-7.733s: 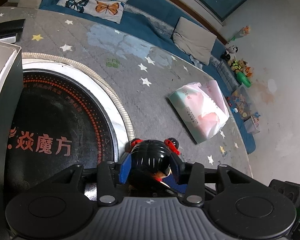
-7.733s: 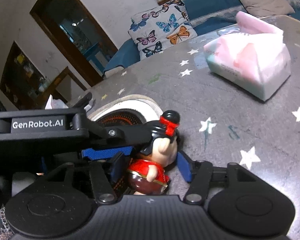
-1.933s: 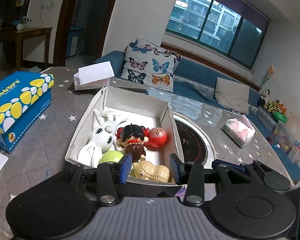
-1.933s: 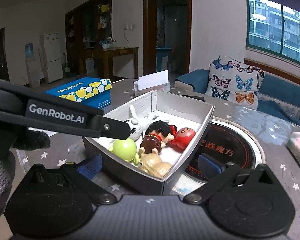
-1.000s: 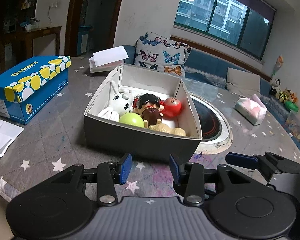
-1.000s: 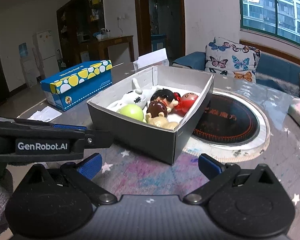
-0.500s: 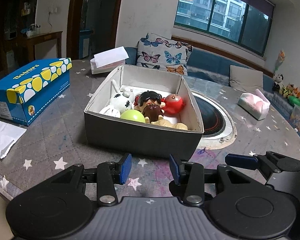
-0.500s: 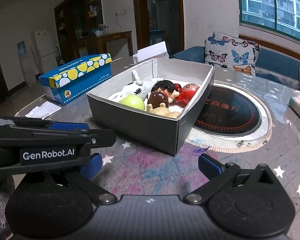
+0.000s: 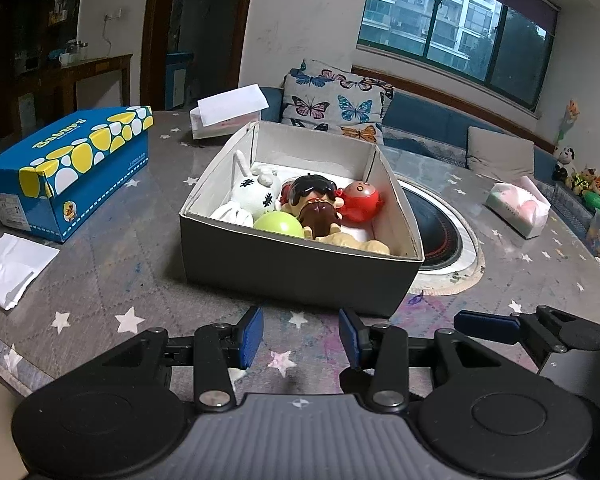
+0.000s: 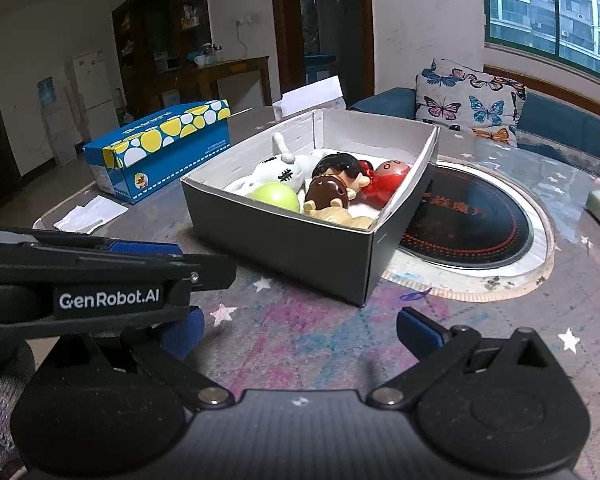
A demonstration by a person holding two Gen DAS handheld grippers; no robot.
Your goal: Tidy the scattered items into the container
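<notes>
Left wrist view. The left gripper (image 9: 300,338) hangs low over the table (image 9: 112,264), blue-padded fingers (image 9: 253,336) a narrow gap apart, gripping nothing. The grey cardboard box (image 9: 296,268), white inside and open-topped, sits at 12 o'clock from the fingertips, just beyond them and not touching. Inside: a white rabbit plush (image 9: 252,196) with black stitch marks at the box's 10 o'clock; a green ball (image 9: 279,224) against the near wall; a black-haired doll (image 9: 314,192) at centre, with a brown-headed figure (image 9: 320,216) pressed against its front; a red round-faced toy (image 9: 360,200) at 2 o'clock; a tan figure (image 9: 356,242) lying along the near right wall. A blue and yellow spotted carton (image 9: 72,168) stands at 10 o'clock, crumpled white paper (image 9: 12,268) at 9 o'clock. The round hotplate (image 9: 440,236) lies just right of the box, a pink tissue pack (image 9: 518,206) at 2 o'clock. The right gripper's (image 9: 540,330) finger pokes in at 3 o'clock.

Right wrist view. The right gripper (image 10: 300,326) has its fingers (image 10: 418,330) spread wide, empty. The same box (image 10: 284,248) lies at 12 o'clock, its near corner toward the camera, one edge overlapping the hotplate rim (image 10: 540,248). The left gripper (image 10: 112,268) crosses at 9 o'clock.
</notes>
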